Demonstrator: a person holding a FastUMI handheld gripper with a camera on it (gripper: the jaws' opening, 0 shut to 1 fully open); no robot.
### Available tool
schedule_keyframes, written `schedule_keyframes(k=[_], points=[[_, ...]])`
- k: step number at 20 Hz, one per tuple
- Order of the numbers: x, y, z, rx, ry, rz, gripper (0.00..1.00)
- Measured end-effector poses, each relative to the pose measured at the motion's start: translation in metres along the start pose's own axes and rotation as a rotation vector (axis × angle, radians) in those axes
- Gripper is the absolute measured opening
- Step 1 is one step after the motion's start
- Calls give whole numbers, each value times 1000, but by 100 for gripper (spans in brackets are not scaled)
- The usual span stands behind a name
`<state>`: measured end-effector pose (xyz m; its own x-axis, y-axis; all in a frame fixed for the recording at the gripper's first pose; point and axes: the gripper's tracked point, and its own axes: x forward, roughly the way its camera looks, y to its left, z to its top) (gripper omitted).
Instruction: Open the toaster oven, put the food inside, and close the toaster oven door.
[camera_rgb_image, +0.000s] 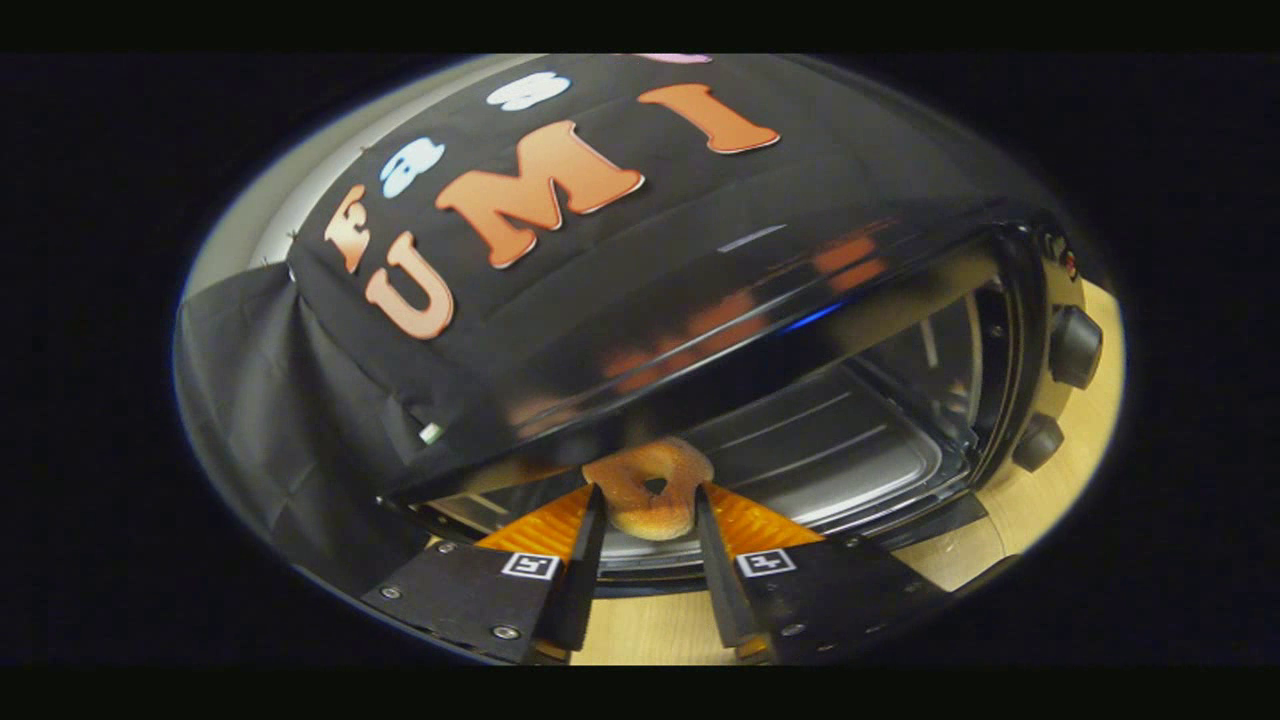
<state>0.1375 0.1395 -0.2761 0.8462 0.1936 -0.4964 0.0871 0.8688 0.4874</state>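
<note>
A sugared doughnut (650, 490) sits pinched between my two fingers, so the gripper (650, 500) is shut on it. Right ahead stands the black toaster oven (760, 290), seen tilted, with its front open. The doughnut hangs at the mouth of the oven, just above the lowered door's edge (640, 575). Beyond the doughnut lies the oven's metal tray (830, 460), bare and shiny. Two knobs (1075, 345) stand on the oven's panel to the right of the cavity.
The oven stands on a light wooden table (1020, 520), which also shows below the fingers. The booth's black cloth wall (300, 400) hangs behind and to the left of the oven.
</note>
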Motion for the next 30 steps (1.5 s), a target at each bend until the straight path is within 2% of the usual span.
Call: schedule_keyframes(k=[5, 6, 9, 14, 22, 27, 30], points=[[-9, -1, 4, -166, -36, -37, 73], [-12, -1, 6, -202, -51, -38, 80], [-31, -6, 10, -263, -52, -53, 89], [-94, -16, -1, -335, -46, -53, 92], [-180, -51, -87, -310, 152, -25, 92], [-200, -74, -128, -299, 234, -45, 92], [-193, -82, -130, -284, 242, -68, 92]])
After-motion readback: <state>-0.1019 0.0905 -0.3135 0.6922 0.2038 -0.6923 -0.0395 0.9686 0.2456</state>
